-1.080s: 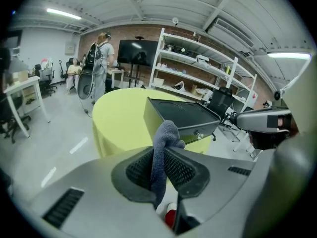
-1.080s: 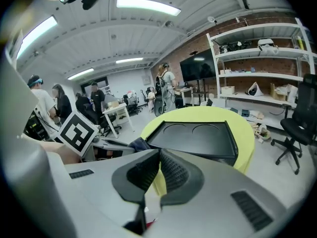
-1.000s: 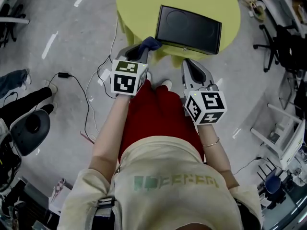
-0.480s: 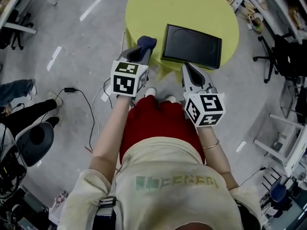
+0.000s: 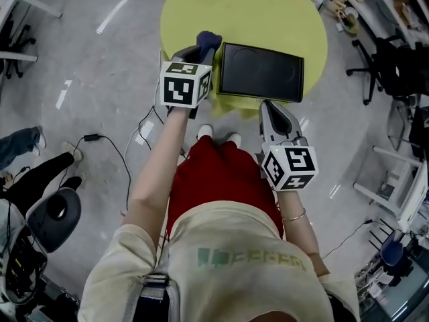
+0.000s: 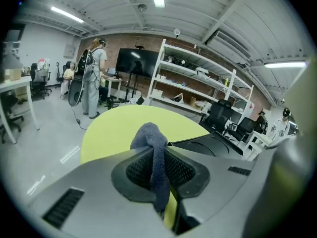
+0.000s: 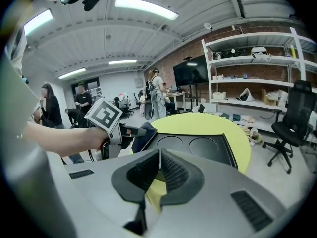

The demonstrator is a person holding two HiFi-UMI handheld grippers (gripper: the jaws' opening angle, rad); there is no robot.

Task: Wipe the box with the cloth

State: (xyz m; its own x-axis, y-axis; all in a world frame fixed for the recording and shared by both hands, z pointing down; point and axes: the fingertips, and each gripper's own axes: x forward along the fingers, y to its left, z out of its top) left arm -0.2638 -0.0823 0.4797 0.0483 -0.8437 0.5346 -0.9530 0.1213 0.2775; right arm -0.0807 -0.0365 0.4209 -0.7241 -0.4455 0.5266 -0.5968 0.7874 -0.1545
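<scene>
A black box (image 5: pixel 261 71) with two round recesses in its lid lies flat on the round yellow table (image 5: pixel 221 9). My left gripper (image 5: pixel 203 51) is shut on a blue-grey cloth (image 5: pixel 209 40), which hangs at the box's left edge. In the left gripper view the cloth (image 6: pixel 154 150) is pinched between the jaws, with the box (image 6: pixel 213 144) just to the right. My right gripper (image 5: pixel 271 110) hovers shut and empty off the table's near edge, below the box's right half. From the right gripper view, the box (image 7: pixel 198 147) lies ahead and the left gripper (image 7: pixel 130 130) is at its left side.
A cable (image 5: pixel 120 146) runs over the grey floor at the left. Office chairs (image 5: pixel 385 59) and white frames (image 5: pixel 395 186) stand to the right. Shelves (image 6: pixel 198 83) and a standing person (image 6: pixel 93 78) are beyond the table.
My left gripper has moved forward with the cloth, from the table's near edge to the box's left edge. The right gripper stays near the table's front edge.
</scene>
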